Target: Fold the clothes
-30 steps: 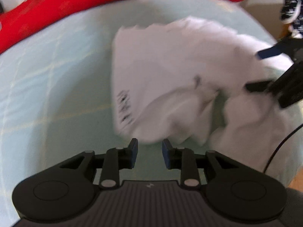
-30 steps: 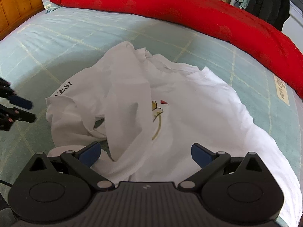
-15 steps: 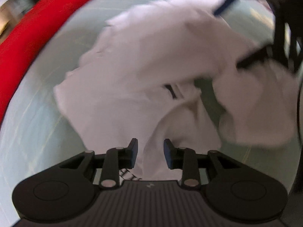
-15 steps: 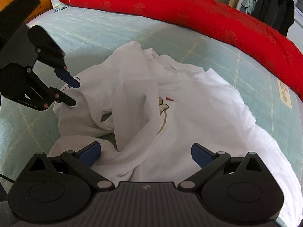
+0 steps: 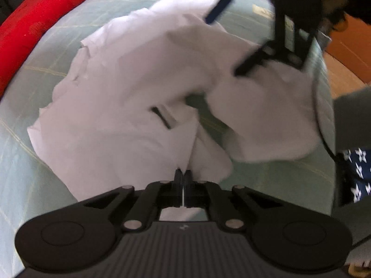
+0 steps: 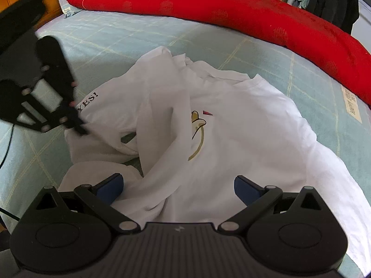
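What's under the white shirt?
The white T-shirt lies crumpled on a pale green checked bedsheet, which peeks through a gap between its folds. Whatever else sits beneath the cloth is covered.

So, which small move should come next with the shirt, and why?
Probably lift the left tool a little and draw the edge outward. It has shut on the shirt, which lies crumpled on the bed, while the right tool hangs open over it.
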{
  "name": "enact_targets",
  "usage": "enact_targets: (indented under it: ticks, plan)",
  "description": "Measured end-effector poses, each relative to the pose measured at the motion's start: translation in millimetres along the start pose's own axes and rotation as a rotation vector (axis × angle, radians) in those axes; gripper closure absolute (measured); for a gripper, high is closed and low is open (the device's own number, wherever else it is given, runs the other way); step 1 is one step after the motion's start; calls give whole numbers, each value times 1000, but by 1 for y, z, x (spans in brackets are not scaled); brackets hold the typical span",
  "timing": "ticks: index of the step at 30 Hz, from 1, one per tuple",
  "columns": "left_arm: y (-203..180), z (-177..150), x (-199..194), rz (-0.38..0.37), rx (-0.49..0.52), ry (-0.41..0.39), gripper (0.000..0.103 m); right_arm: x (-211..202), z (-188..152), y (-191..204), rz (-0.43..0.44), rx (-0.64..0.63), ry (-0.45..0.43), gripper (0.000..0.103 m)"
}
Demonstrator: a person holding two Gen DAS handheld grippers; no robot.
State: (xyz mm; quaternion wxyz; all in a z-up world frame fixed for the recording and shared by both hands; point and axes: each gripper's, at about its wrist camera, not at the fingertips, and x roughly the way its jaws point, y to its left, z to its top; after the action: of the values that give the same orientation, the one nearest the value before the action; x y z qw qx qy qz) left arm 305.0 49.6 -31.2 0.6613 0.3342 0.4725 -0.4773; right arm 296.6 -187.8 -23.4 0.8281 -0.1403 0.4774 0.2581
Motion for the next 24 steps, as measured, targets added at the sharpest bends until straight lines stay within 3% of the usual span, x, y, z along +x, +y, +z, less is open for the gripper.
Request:
enact_targets:
  ticks: [11, 18, 20, 24]
  plan:
    - [-5, -64, -9, 19, -58, 183, 103, 4, 12, 10, 5, -33, -20, 0]
    - [0, -64, -24, 37, -150, 145, 98, 6, 17, 16, 15, -38, -26, 0]
    - [-8, -57, -32, 68, -117, 110, 96, 6, 18, 18, 19, -45, -29, 0]
    - [-18, -31, -41, 100, -56, 15, 82, 6, 17, 21, 26, -51, -32, 0]
